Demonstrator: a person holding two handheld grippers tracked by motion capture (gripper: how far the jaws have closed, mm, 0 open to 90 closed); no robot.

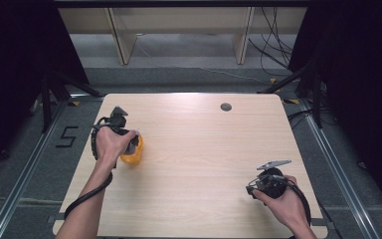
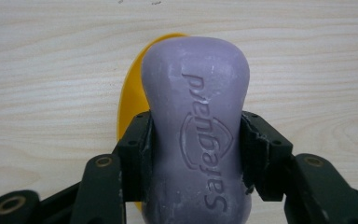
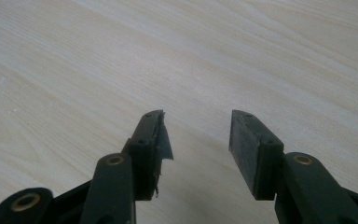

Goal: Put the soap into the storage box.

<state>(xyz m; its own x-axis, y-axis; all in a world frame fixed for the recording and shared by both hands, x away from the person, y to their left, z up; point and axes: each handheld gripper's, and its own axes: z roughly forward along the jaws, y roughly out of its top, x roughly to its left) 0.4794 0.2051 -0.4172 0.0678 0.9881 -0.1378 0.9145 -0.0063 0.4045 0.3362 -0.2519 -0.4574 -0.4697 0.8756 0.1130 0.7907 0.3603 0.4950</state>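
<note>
In the left gripper view, the left gripper (image 2: 196, 154) is clamped on a purple bar of soap (image 2: 196, 116), its two black pads pressing the bar's narrower waist from either side, so the jaws stand only as far apart as the soap is wide. The bar carries embossed lettering (it reads upside down from this camera) and runs lengthwise away from the jaws, its rounded far end pointing up the picture. Beneath and behind the soap lies a yellow dish (image 2: 130, 102), whose curved rim peeks out on one side of the bar; whether the soap touches the dish or hangs just above it cannot be told. From the high view, the left hand (image 1: 110, 144) holds its gripper over the left part of the wooden table (image 1: 204, 149), and the yellow dish (image 1: 132, 155) sits right beside the fingers, partly covered by the hand; the soap itself is too hidden there to make out. The right gripper (image 1: 258, 186) rests in the right hand (image 1: 286, 201) near the table's front right corner, well apart from the dish and the soap. In the right gripper view, the right gripper (image 3: 196, 135) has its jaws spread with a clear gap and nothing between them, bare pale wood (image 3: 121, 56) beyond.
</note>
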